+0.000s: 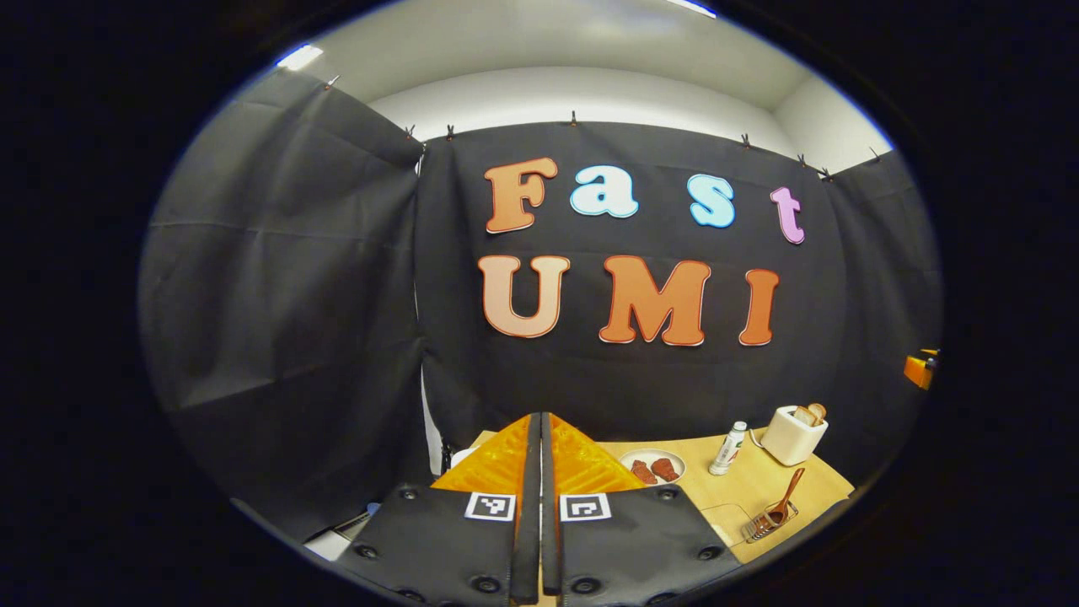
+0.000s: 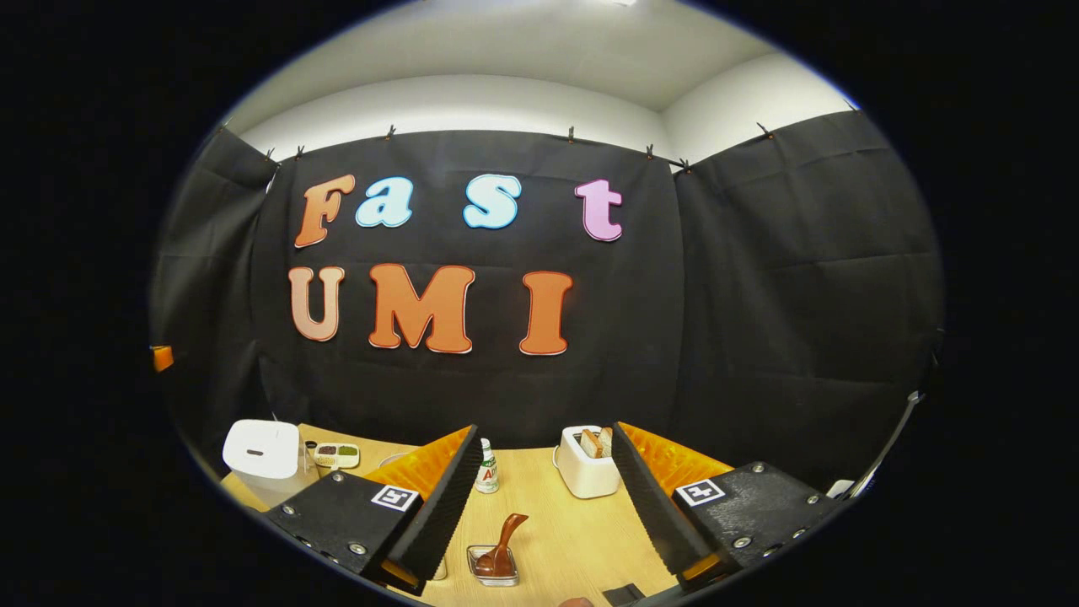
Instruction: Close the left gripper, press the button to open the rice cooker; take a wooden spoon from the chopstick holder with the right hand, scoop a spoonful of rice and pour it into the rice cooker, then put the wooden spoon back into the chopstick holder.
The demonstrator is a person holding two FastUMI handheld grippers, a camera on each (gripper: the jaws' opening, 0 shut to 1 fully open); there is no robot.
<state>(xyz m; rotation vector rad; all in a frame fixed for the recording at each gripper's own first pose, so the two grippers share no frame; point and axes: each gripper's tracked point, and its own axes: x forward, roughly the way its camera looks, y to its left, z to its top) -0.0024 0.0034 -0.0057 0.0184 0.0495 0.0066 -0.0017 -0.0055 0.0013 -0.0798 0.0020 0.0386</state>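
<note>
Rice cooker lid down, wooden spoon in its holder; both tools held high above the table

We log the left gripper (image 1: 540,472) with fingers pressed together on nothing, the right gripper (image 2: 546,497) spread wide. White, rounded, smooth-sided rice cooker (image 2: 262,459) at the table's (image 2: 556,523) far left; glossy brown wooden spoon (image 2: 503,544) leaning in a small clear chopstick holder (image 2: 493,566). We judge the closed tip may slide off the slick shell beside the button, and a leaning handle may tip its light holder

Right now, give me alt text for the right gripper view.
The right gripper, fingers open, hangs above a wooden table; a wooden spoon stands in its holder between them. Beyond: a toaster, a bottle, a closed rice cooker.
</note>
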